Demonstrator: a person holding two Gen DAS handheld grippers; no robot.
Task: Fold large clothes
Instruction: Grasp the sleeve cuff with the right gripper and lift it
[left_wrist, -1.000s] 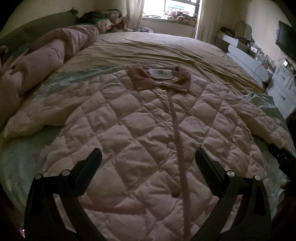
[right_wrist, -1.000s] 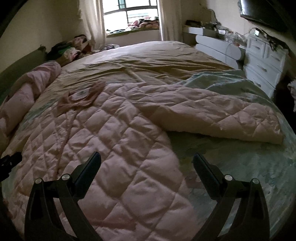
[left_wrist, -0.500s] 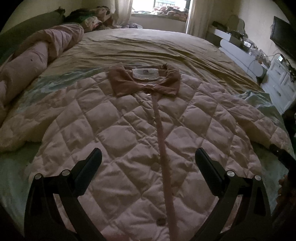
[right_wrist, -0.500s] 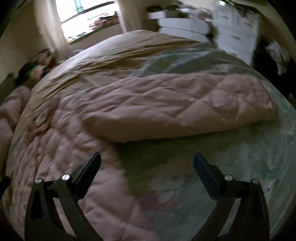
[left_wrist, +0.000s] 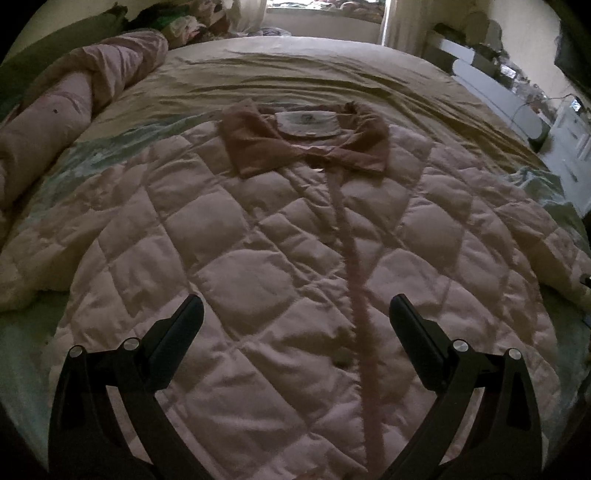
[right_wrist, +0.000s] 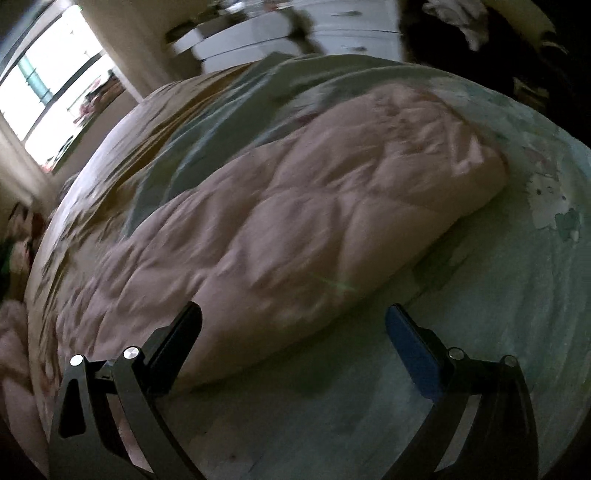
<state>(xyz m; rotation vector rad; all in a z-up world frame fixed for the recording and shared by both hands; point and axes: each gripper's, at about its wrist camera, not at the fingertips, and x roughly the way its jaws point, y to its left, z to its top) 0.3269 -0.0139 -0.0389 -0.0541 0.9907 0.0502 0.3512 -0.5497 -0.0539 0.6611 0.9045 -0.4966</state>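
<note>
Through my left wrist camera I am looking down the front of a pale pink quilted jacket (left_wrist: 258, 258) that is lying spread flat on the bed (left_wrist: 295, 85). Its shell is puffing up in soft diamond-shaped cells between stitched seams. A darker pink collar (left_wrist: 306, 147) is lying open at the far end, framing a white oval label (left_wrist: 308, 123). A narrow strip of the same darker pink, the placket (left_wrist: 351, 266), is running from the collar toward me, with a round button (left_wrist: 341, 357) sitting just left of it. My left gripper (left_wrist: 295, 314) is hovering over the lower front with its two black fingers spread wide, gripping nothing. Beyond the jacket, a tan sheet (left_wrist: 332, 74) is rippling in long creases, and a rolled pink duvet (left_wrist: 74, 103) is lying along the left edge of the bed.

Through my right wrist camera, which is tilted and blurring, I am seeing the jacket's sleeve (right_wrist: 314, 214) lying as a long, plump, wrinkled pink tube across a pale green printed bedsheet (right_wrist: 517, 295). The sleeve's blunt end is pointing to the upper right. My right gripper (right_wrist: 293, 321) is hanging low over the near edge of the sleeve, fingers wide apart and empty; the left finger is overlapping the pink fabric, though I cannot tell whether it is touching. A bright window (right_wrist: 44, 81) is showing in the upper left corner.
</note>
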